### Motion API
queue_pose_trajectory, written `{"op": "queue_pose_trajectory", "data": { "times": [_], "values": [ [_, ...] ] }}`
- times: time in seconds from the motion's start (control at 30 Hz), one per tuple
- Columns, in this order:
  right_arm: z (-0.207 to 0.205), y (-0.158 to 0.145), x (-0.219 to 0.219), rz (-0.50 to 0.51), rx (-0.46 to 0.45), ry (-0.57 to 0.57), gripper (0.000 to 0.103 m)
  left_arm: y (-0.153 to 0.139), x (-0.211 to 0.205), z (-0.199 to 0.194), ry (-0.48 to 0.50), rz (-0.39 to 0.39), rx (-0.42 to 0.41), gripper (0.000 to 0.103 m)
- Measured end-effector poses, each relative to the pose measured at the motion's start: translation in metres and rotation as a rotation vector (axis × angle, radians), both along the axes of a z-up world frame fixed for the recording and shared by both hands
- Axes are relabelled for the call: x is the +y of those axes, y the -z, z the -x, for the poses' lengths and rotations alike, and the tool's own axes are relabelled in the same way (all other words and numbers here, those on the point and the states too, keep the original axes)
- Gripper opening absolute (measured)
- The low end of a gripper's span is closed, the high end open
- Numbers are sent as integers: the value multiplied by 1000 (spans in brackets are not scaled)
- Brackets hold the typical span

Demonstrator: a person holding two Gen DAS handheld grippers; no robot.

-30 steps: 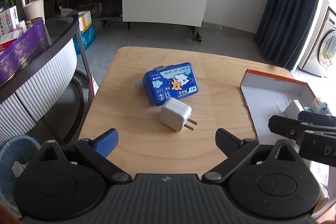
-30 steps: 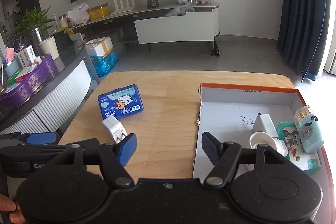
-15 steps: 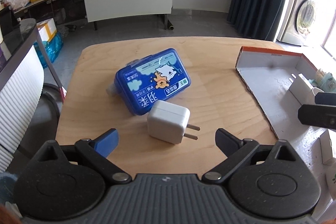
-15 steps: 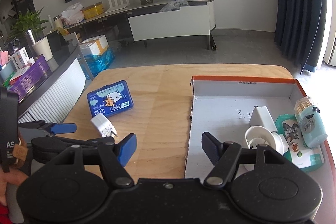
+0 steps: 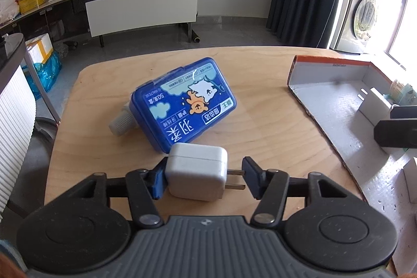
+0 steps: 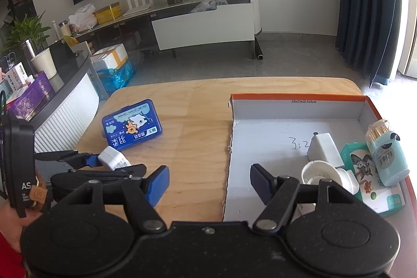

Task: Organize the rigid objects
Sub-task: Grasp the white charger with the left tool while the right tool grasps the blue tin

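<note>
A white plug adapter (image 5: 196, 177) lies on the wooden table (image 5: 260, 121) with its prongs pointing right. My left gripper (image 5: 204, 177) is closed around it: the left pad touches its body and the right pad meets the prong tips. It also shows in the right wrist view (image 6: 113, 159). A blue cartoon-printed box (image 5: 183, 102) lies just beyond it, propped on a grey cylinder (image 5: 121, 123). My right gripper (image 6: 209, 183) is open and empty, hovering over the left edge of the white tray box (image 6: 273, 145).
The tray box (image 5: 338, 106) with an orange rim holds a white adapter (image 6: 324, 149), a white cup-like piece (image 6: 322, 175), a cartoon packet (image 6: 370, 179) and a teal toothpick jar (image 6: 385, 155). A dark counter (image 6: 65, 74) stands left of the table.
My left gripper has moved forward and down onto the white adapter and closed its fingers around it. The right gripper has barely shifted.
</note>
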State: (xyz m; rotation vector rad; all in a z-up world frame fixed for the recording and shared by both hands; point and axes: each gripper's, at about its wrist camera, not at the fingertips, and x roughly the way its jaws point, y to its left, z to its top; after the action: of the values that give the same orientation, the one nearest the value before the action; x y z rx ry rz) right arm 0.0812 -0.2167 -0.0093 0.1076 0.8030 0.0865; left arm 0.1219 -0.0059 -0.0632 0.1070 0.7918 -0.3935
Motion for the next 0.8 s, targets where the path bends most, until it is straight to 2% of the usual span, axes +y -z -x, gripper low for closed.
{"op": "queue_pose_trajectory", "data": {
  "times": [0.2, 0.33, 0.43, 0.73, 0.8],
  "values": [
    [-7, -1, 10, -5, 10, -37, 81, -10, 9, 12, -62, 18, 17, 59],
    [-19, 0, 24, -33, 24, -99, 83, -19, 24, 19, -106, 10, 13, 59],
    [-32, 1, 41, -18, 20, -148, 86, -25, 38, 21, -167, 23, 12, 59],
    [-116, 2, 90, -8, 50, -95, 87, -32, 48, 21, -192, 72, -14, 59],
    [-134, 5, 103, 31, 49, -65, 87, -31, 50, 20, -194, 75, -16, 59]
  ]
}}
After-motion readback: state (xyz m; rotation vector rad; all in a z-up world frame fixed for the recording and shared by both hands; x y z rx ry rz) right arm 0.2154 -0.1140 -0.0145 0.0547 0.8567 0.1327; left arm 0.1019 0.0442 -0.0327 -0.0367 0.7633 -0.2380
